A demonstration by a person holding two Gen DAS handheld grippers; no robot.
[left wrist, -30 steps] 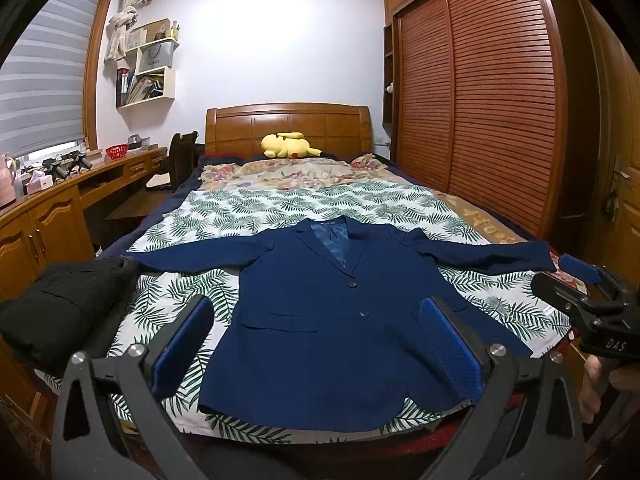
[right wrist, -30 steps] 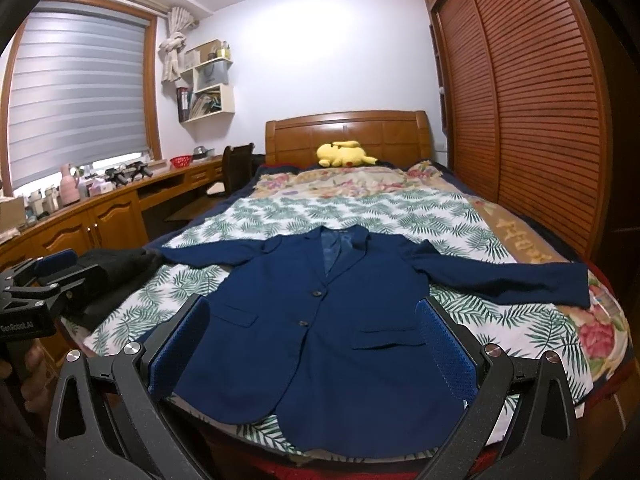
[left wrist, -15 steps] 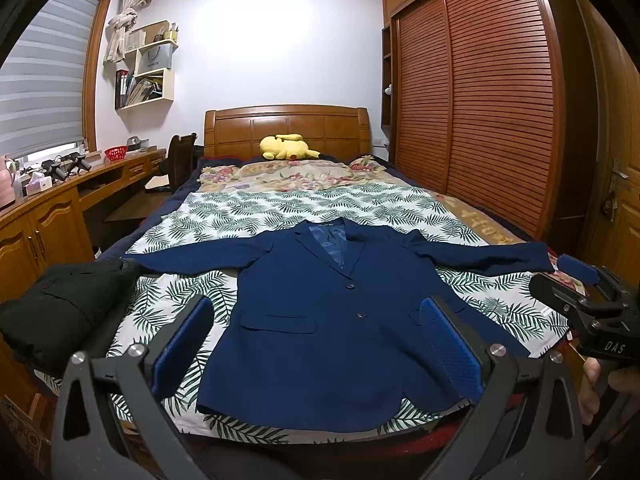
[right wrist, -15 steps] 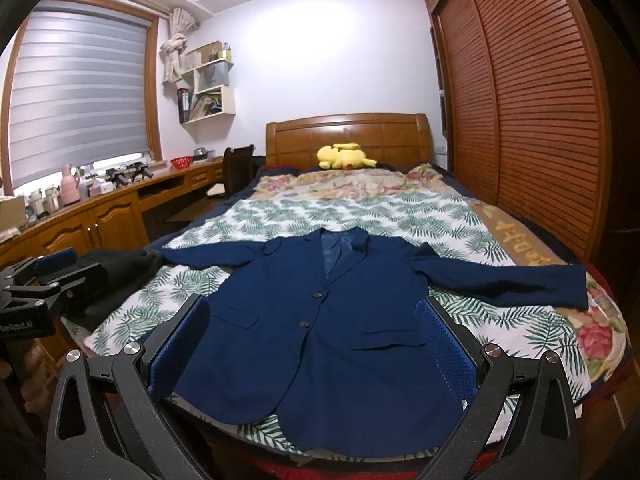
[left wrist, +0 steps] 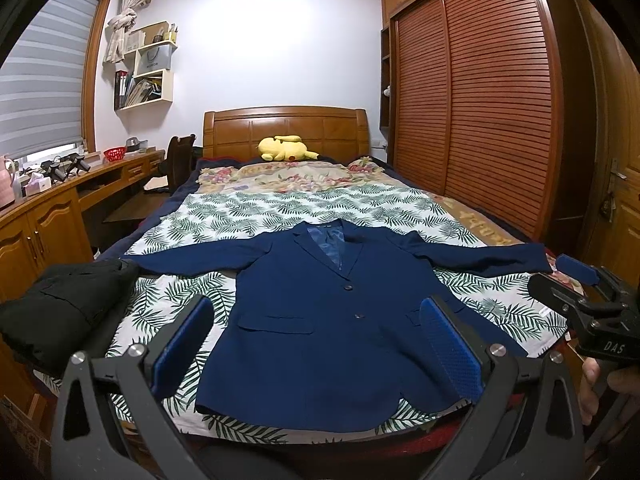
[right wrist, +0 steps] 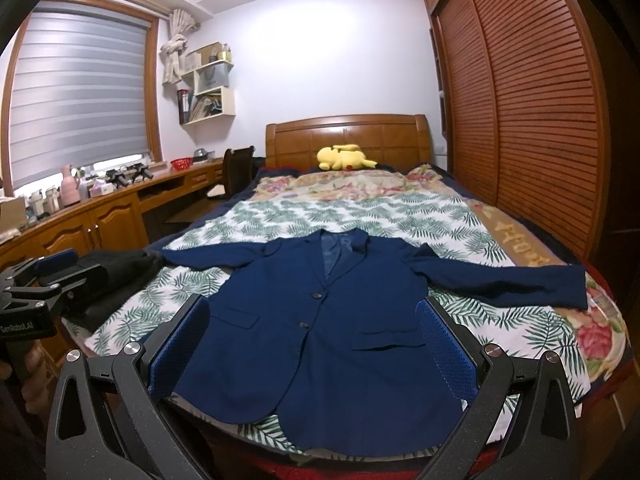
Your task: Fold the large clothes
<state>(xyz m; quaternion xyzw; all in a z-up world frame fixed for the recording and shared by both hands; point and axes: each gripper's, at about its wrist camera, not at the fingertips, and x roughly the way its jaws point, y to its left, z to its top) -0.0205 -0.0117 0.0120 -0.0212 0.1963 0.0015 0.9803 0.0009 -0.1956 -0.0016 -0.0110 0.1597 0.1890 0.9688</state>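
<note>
Ahead and below: jacket [left wrist: 320, 320] spread flat, front up, on bed [left wrist: 280, 208], hem toward the foot edge, collar toward headboard [left wrist: 284, 128]. Long axis of the body straight away from both grippers; sleeves stretched crosswise, one toward the black bundle [left wrist: 60, 304] at the left edge, the other toward the wardrobe [left wrist: 480, 100] side.

Left gripper [left wrist: 316, 344] wide open, holding nothing, poised above the foot edge with the hem between its blue pads [left wrist: 184, 344]. Right gripper [right wrist: 312, 344] likewise wide open and empty, framing the lower front and both pockets. Neither touching cloth, as far as can be judged.

Nearer reach: left sleeve cuff for the left gripper, right sleeve cuff [right wrist: 568, 284] for the right gripper, which also shows at the right border of the left wrist view [left wrist: 576, 272], just beside that cuff. Likely first fold therefore a sleeve brought inward across the chest, though nothing begun yet.

Against a second ago: barely any change. Jacket in the same lie, same creases; both views nudged very slightly, grippers just as open. Plush toy [left wrist: 286, 148] unmoved by the headboard.
</note>
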